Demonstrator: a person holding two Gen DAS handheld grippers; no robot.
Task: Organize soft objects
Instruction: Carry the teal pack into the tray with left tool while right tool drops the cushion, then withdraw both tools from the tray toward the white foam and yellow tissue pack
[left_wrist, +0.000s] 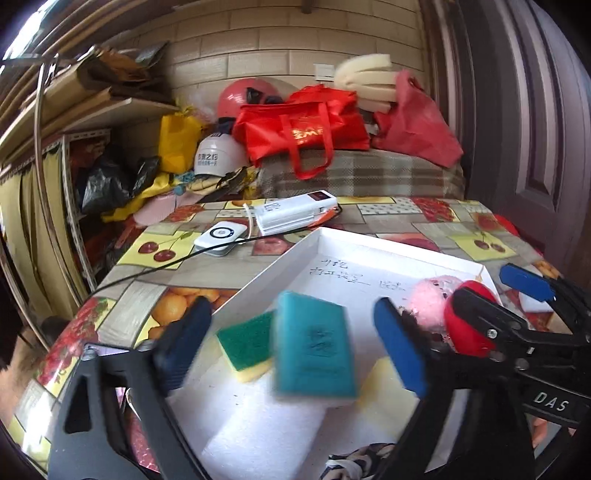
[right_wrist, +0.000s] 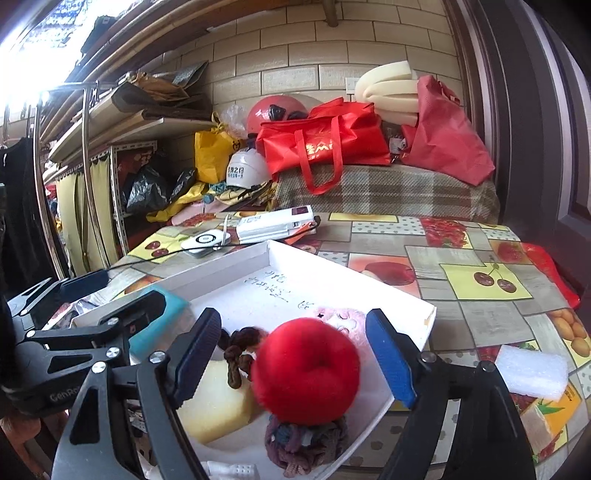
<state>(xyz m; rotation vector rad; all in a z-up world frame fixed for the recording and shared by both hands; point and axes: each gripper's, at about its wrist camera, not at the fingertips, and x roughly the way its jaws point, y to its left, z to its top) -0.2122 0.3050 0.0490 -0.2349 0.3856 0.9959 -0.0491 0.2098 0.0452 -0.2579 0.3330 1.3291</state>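
Tablecloth (right_wrist: 476, 258), patchwork fruit print (cherries, strawberries, oranges), covering the table across the middle of both views. White tray (left_wrist: 314, 243) set on it at lower centre, handwriting on its floor. Contents, left-wrist view: teal sponge (left_wrist: 314, 354), blurred, between the spread fingers of the left gripper (left_wrist: 291, 347), neither pad touching it; green-and-yellow scouring sponge (left_wrist: 245, 345) just left of it. Contents, right-wrist view: red plush ball (right_wrist: 306, 369) between the wide-apart fingers of the right gripper (right_wrist: 295, 354), pads clear of it; pink fluffy toy (right_wrist: 343, 321) behind it; yellow sponge (right_wrist: 218, 402) at lower left; brown scrunchie (right_wrist: 240, 350) beside the ball; a darker knitted one (right_wrist: 306, 443) at the tray's near edge. White foam block (right_wrist: 532, 373) lying on the cloth at lower right, outside the tray. Far edge of table: white power bank (left_wrist: 295, 210) and a small white device (left_wrist: 221, 236) with a black cable. Room behind: tiled wall, plaid-covered bench bearing a red tote bag (right_wrist: 325, 144), helmets, rolled foam; cluttered shelves at upper left; dark door at right.
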